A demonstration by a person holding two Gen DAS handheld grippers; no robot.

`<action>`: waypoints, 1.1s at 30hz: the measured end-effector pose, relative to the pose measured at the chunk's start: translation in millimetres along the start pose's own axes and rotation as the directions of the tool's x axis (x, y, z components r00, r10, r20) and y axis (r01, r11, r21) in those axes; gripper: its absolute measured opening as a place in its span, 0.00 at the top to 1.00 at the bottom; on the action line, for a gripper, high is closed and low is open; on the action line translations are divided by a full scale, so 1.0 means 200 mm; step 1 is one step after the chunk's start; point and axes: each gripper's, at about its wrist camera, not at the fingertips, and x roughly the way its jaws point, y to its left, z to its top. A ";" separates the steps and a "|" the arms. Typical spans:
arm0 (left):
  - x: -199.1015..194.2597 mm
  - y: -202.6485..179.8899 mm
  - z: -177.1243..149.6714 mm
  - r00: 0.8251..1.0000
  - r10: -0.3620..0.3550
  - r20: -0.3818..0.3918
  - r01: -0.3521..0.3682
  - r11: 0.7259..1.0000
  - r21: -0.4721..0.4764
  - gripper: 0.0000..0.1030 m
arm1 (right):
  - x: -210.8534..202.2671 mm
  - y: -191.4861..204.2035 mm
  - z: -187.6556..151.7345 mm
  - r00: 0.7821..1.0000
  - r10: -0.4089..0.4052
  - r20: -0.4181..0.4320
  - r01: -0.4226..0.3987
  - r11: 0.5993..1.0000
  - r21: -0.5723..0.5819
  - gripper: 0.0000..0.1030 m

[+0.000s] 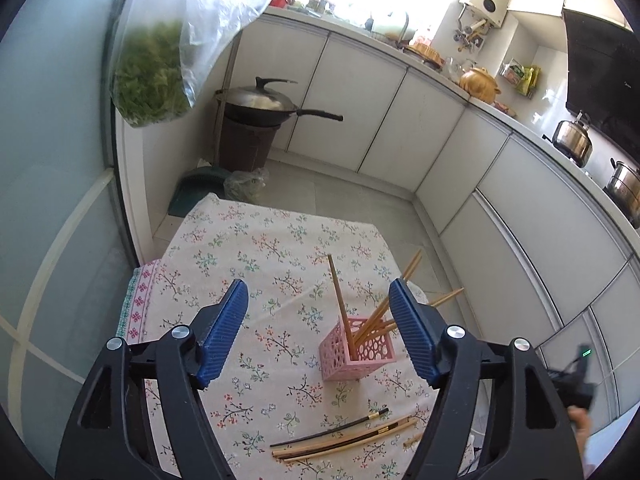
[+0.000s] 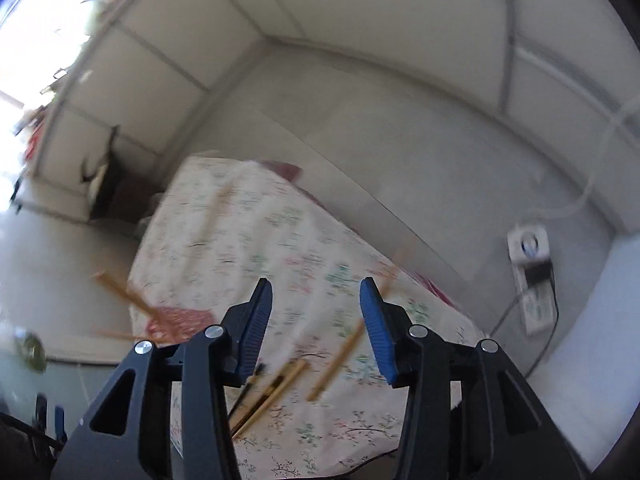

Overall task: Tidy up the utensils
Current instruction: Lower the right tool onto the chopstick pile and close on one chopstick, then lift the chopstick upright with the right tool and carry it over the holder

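A pink perforated holder stands on the floral tablecloth with several wooden chopsticks leaning in it. More chopsticks, black and tan, lie flat near the table's front edge. My left gripper is open and empty, held above the table with the holder between and below its fingers. My right gripper is open and empty above the loose chopsticks; a single wooden chopstick lies beside them. The right wrist view is blurred; the holder shows at its left.
White kitchen cabinets line the far side. A lidded wok sits on a dark bin, a bag of greens hangs at left. Pots stand on the counter. A power strip lies on the floor at right.
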 end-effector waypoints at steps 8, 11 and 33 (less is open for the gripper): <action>0.09 -0.08 -0.04 0.999 0.007 -0.031 -0.005 0.999 0.046 0.28 | 0.42 -0.21 0.14 0.997 -0.035 -0.065 0.044 0.989 0.144 0.55; 0.12 -0.10 -0.06 0.999 0.013 -0.047 -0.010 0.998 0.060 0.27 | 0.55 -0.24 0.15 0.994 0.003 -0.109 0.017 0.984 0.178 0.55; 0.05 0.00 -0.01 1.000 -0.014 -0.015 0.014 1.000 0.000 0.27 | -0.80 0.98 -0.33 0.932 0.311 0.186 -0.172 0.831 -0.529 0.95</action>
